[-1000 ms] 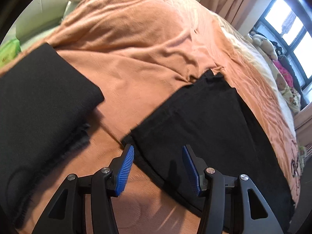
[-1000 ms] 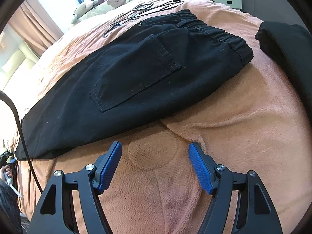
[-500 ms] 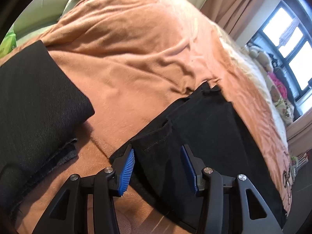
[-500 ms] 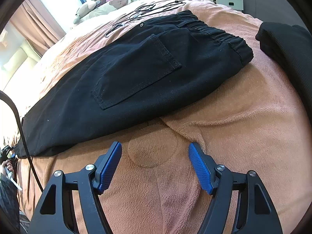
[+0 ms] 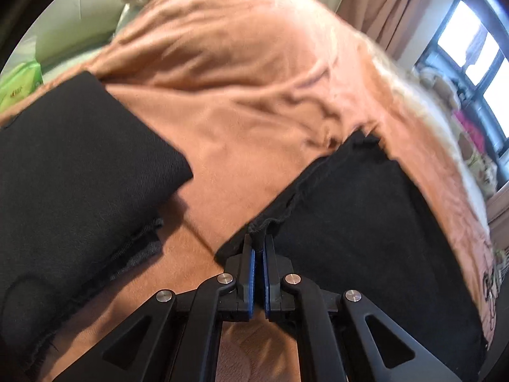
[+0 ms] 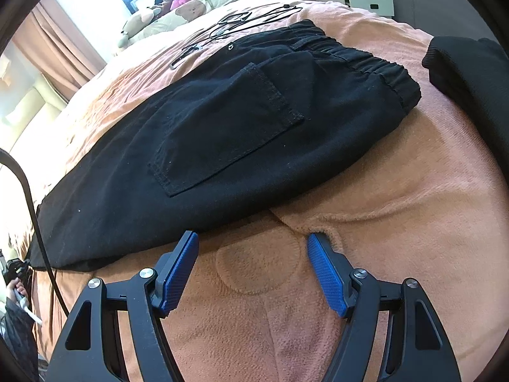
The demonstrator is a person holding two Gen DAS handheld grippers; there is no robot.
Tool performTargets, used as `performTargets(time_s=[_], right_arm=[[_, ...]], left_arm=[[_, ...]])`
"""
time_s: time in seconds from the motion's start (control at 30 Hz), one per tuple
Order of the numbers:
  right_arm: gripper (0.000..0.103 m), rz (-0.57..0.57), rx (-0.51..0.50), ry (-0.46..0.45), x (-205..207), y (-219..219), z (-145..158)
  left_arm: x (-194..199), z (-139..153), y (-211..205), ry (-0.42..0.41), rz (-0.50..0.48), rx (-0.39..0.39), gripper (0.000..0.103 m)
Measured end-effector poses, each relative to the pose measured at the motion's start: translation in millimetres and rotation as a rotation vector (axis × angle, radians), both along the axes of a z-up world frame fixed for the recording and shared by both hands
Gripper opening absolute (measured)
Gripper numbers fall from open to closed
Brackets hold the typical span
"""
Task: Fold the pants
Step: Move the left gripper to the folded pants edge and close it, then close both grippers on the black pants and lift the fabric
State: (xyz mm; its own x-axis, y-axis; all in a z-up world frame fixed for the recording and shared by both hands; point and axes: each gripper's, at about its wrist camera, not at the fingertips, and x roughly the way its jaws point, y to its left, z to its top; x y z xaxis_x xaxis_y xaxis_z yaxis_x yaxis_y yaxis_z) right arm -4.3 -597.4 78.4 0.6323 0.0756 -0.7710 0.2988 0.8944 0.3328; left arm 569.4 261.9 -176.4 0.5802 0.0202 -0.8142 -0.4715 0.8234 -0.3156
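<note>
Black pants (image 6: 229, 133) lie flat on an orange blanket (image 6: 397, 222), back pocket up, elastic waistband at the right. In the left wrist view the leg end of the pants (image 5: 366, 229) runs away to the right. My left gripper (image 5: 258, 245) is shut on the hem edge of the pants, which bunches up between the blue pads. My right gripper (image 6: 253, 245) is open and empty, just above the blanket, a little in front of the near edge of the pants.
A folded black garment (image 5: 73, 175) lies left of the left gripper; its corner also shows at the right of the right wrist view (image 6: 470, 67). Black cables (image 6: 238, 22) lie beyond the pants. Stuffed toys (image 6: 191, 3) and a window are at the far side. A cable (image 6: 28, 191) hangs at left.
My left gripper moved onto the hem of the pants and shut on it; the fabric has lifted slightly. My right gripper stayed open and drew slightly closer to the pants.
</note>
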Motion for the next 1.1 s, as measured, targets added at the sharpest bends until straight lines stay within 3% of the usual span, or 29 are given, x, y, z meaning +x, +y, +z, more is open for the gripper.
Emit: performTargets(time_s=[0.1,0.17,0.23,0.33,0.67,0.87,1.1], right_arm=[[0.070,0.007,0.004,-0.004,-2,0,0],[0.070,0.008,0.012,-0.008,-3,-2,0],[0.070,0.004,0.026,-0.014,-4,-4,0],[0.070,-0.008,0.050,-0.024,-6,-7,-1],[0.070,-0.088,0.204,-0.091,-10,-27,-13],[0.070,-0.185,0.338,-0.159,-3,-49,-26],[0.070,-0.280,0.441,-0.232,3,-67,-39]], left_arm=[[-3,-5,4,0.037,0.018,-0.047,0.017],[-7,-6,0,0.051,0.006,-0.061,0.041],[-12,-7,-2,0.056,0.013,-0.061,0.052],[-17,-14,-3,0.056,0.021,-0.115,0.053],[-4,-20,-1,-0.008,0.077,-0.161,0.055],[-16,-24,-5,-0.060,0.079,-0.272,0.053],[-13,-28,-9,-0.089,0.087,-0.334,0.052]])
